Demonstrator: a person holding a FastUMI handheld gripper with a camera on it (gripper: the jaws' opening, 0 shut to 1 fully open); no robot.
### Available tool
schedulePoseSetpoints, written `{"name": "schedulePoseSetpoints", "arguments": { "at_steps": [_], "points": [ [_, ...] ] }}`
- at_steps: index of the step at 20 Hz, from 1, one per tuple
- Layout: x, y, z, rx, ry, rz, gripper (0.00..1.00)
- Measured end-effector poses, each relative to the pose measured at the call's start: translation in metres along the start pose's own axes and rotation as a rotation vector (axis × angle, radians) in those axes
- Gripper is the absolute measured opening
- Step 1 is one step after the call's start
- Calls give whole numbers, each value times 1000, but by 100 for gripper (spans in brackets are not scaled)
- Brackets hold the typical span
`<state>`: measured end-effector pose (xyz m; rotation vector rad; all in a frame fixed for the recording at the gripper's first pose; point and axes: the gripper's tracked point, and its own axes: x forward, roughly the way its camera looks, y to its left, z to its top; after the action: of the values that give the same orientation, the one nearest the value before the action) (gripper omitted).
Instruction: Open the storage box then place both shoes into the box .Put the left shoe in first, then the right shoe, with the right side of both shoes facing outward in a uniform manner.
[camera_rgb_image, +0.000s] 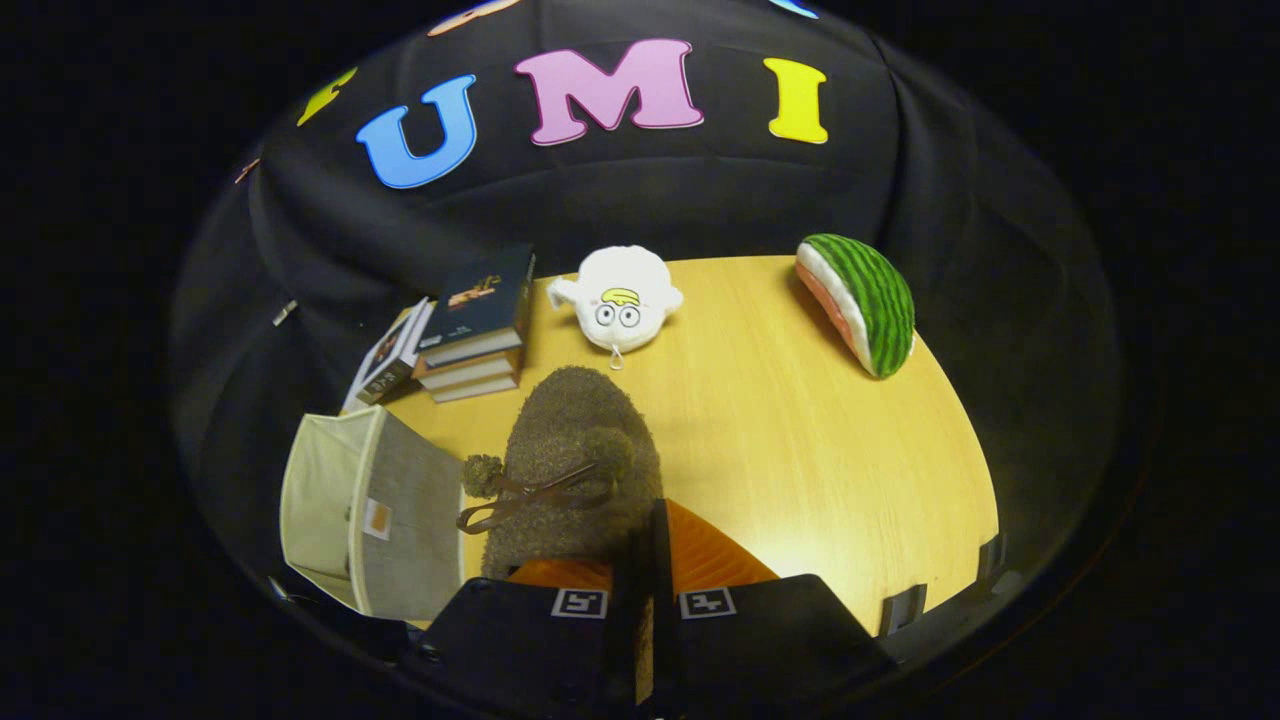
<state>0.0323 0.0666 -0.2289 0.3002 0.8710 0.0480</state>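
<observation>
**Fuzzy shoe pinched in the gripper above the table**

The gripper (645, 560) hangs over the wooden table (800, 450) with its two orange fingers (715, 560) drawn close together, and the brown fuzzy shoe (575, 465) is caught between them by its near end. The rest of the shoe stretches ahead of the fingers, its pompom and brown bow on the side toward the storage box (365, 510). That box, grey and cream fabric, stands just beside the shoe at the table's edge with its flap swung open, so the pale inside shows. Beyond it a stack of books (470, 330) sits near the black cloth wall. Past the shoe's tip lies a white plush toy (620, 295) with round eyes, and well apart, on the other side, a plush watermelon slice (865, 300).
</observation>
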Motion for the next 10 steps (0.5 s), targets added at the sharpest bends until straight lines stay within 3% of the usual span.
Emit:
{"name": "schedulePoseSetpoints", "arguments": {
  "at_steps": [4,10],
  "points": [
    [-14,69,20,-5,3,72,12],
    [-15,165,5,-6,94,151,11]
  ]
}}
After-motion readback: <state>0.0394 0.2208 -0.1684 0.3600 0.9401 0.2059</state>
